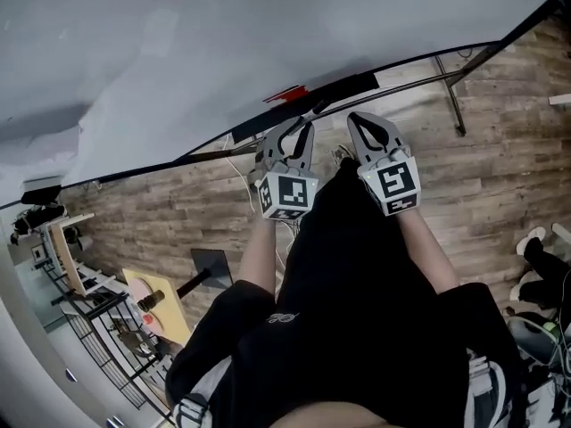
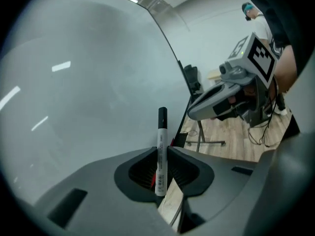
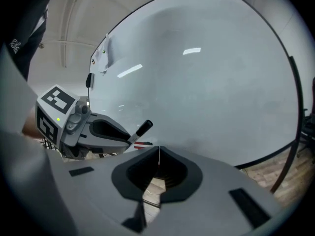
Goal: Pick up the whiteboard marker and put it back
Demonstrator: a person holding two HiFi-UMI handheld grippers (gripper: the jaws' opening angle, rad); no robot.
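Left gripper view: the left gripper (image 2: 161, 150) clamps the whiteboard marker (image 2: 160, 157) by its white barrel, with the black cap pointing up beside the whiteboard (image 2: 88, 82). Right gripper view: the right gripper (image 3: 159, 150) has its jaws pressed together with nothing between them. In the head view the person holds both tools side by side at the board's lower edge, above a wooden floor (image 1: 500, 150).
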